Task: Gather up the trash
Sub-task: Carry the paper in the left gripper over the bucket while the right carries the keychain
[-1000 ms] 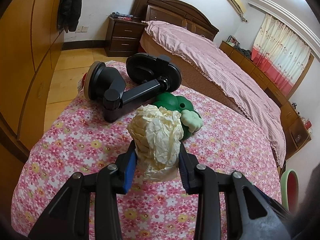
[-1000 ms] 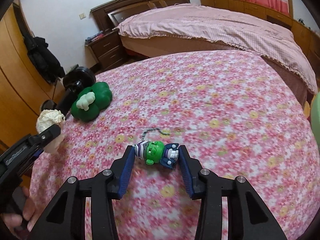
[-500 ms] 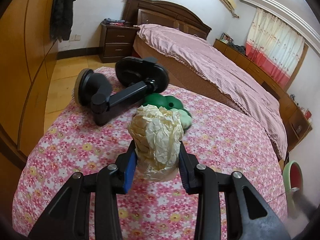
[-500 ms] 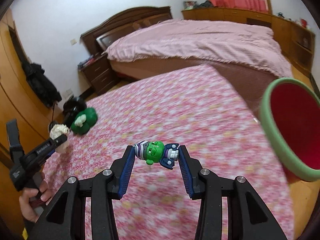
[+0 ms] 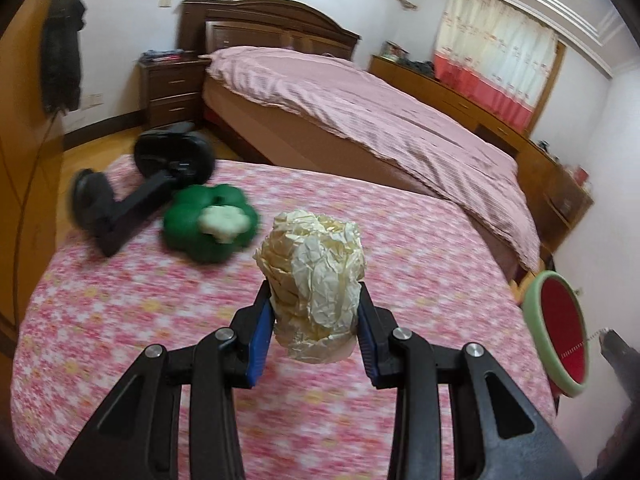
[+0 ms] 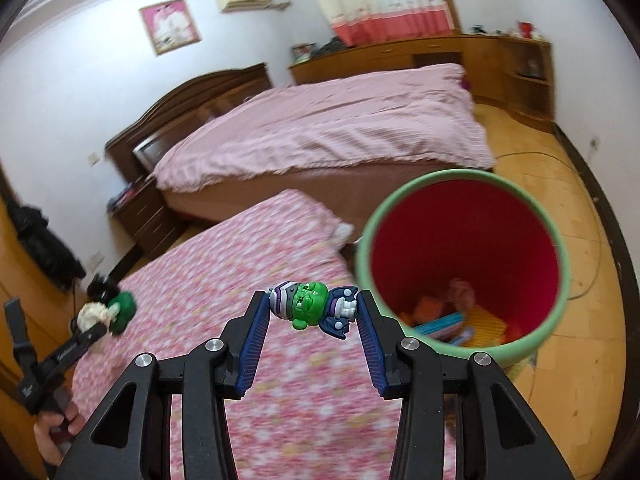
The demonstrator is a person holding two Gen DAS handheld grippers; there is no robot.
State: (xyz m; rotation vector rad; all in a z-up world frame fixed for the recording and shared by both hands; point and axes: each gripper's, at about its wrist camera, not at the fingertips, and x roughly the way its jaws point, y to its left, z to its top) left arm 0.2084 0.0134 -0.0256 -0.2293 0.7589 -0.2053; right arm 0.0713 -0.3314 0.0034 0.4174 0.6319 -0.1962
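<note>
My left gripper (image 5: 314, 316) is shut on a crumpled ball of cream paper (image 5: 314, 280), held above the pink flowered bedspread (image 5: 120, 320). My right gripper (image 6: 312, 314) is shut on a small green toy figure (image 6: 310, 308) in a purple and white outfit, held in the air just left of the bin. The bin (image 6: 556, 320) has a pale green rim and a red inside, with several coloured scraps at its bottom; in the left wrist view the bin (image 5: 556, 336) stands at the far right beyond the bed's edge. The right wrist view shows the left gripper (image 6: 94, 326) far left with the paper ball (image 6: 90, 312).
A green flower-shaped toy (image 5: 210, 226) with a pale flower on top and a black phone holder (image 5: 140, 188) lie on the flowered bedspread at the left. A large bed with a pink cover (image 5: 380, 120), a nightstand (image 5: 170, 88) and wooden cabinets (image 6: 420, 56) fill the room behind.
Both grippers have swung to the right with their loads. The bin has come into the left wrist view and now sits close beside the right gripper. The grips are unchanged.
</note>
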